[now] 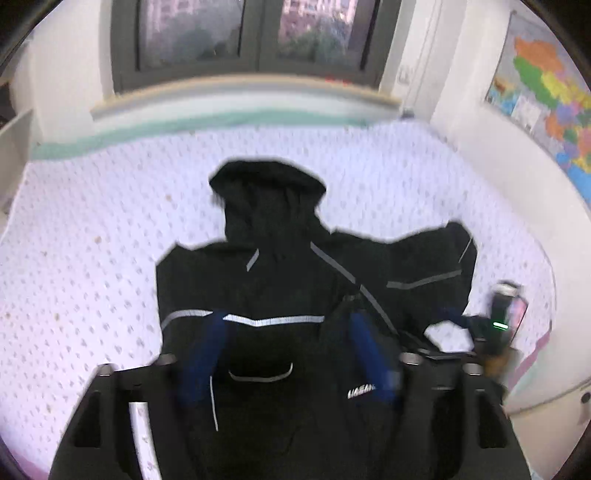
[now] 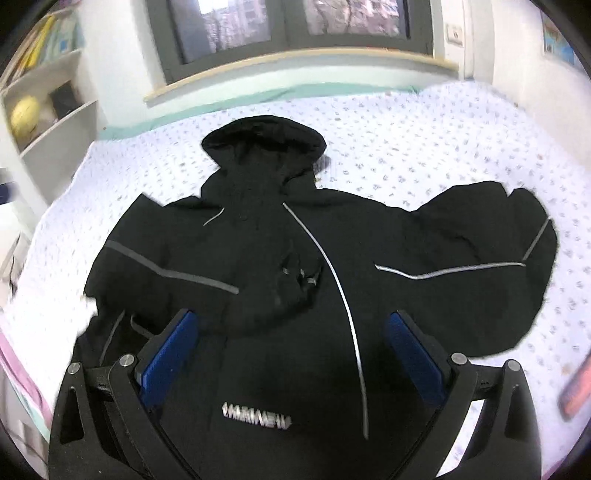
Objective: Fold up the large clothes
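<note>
Left wrist view: both hand-held grippers hang spread above a black hooded jacket on a bed.

The left hand-held gripper [image 1: 288,332] has its blue fingers [image 1: 205,354] wide apart with nothing between them; the right hand-held gripper [image 2: 291,328] is likewise spread and empty. Beneath both lies the jacket [image 2: 295,258], front up, hood towards the window [image 2: 288,22]. One sleeve is folded across the jacket's chest, the other stretches out to the right. Around the jacket spreads the dotted white bedsheet [image 2: 406,140]. A colourful map [image 1: 546,85] hangs on the wall right of the jacket.
</note>
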`<state>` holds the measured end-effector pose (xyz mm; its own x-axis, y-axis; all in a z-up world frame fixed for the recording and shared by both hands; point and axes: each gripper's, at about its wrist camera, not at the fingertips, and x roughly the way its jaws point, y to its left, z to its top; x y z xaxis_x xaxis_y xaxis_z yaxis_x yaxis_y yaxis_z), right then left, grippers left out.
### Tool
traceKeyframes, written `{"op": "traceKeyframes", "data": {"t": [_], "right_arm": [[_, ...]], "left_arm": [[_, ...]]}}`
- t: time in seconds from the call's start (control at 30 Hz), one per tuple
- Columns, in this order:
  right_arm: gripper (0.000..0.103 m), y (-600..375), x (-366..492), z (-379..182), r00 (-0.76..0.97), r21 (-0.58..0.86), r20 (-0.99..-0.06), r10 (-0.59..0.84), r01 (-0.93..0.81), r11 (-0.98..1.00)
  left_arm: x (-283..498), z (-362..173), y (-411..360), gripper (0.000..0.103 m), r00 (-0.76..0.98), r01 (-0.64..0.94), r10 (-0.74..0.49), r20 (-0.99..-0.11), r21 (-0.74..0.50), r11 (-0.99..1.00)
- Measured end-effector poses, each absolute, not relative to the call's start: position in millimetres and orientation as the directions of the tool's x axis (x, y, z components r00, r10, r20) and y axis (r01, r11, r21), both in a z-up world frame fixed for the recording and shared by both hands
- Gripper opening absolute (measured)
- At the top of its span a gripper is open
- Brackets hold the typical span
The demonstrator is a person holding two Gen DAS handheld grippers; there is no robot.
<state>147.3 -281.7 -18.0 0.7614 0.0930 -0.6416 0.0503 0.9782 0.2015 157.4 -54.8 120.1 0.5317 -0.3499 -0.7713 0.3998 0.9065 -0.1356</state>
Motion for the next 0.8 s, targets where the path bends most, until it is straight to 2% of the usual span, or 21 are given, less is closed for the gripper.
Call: {"op": "traceKeyframes", "data": {"t": [0.1, 0.2, 0.33, 0.4, 0.53, 0.7, 0.8], "right_arm": [[0.103, -294, 182, -43, 0.719, 0.311, -0.678, 0.154, 0.090, 0.946], [0.096, -305, 216, -80, 0.672, 0.428, -0.703, 0.232, 0.140, 0.893], [0.089, -300, 250, -113, 0.636, 0.464, -0.725, 0.264, 0.168, 0.870], [0.039, -287, 267, -125, 0.584, 0.482, -0.739, 0.336, 0.110, 0.869], [0.033, -287, 253, -94, 0.662, 0.360, -0.721, 0.206, 0.104, 0.927], [0.033, -343, 221, -32, 0.782, 0.253, -0.622, 0.021, 0.176, 0.951], [0.033, -369, 221, -38, 0.752, 0.230, -0.659, -0.016, 0.222, 0.947]], "left_arm": [[164, 115, -57, 0.083, 0.590, 0.391, -0.366, -0.720, -0.142, 0.909], [181, 70, -66, 0.083, 0.610, 0.380, -0.336, -0.717, -0.107, 0.919], [221, -10, -60, 0.083, 0.594, 0.284, -0.263, -0.760, -0.108, 0.953], [236, -30, -55, 0.082, 0.573, 0.255, -0.243, -0.782, -0.111, 0.961], [254, -41, -46, 0.079, 0.552, 0.239, -0.207, -0.808, -0.085, 0.967], [256, -28, -55, 0.079, 0.537, 0.309, -0.260, -0.802, -0.100, 0.946], [261, -51, -73, 0.079, 0.529, 0.341, -0.241, -0.814, -0.056, 0.938]]}}
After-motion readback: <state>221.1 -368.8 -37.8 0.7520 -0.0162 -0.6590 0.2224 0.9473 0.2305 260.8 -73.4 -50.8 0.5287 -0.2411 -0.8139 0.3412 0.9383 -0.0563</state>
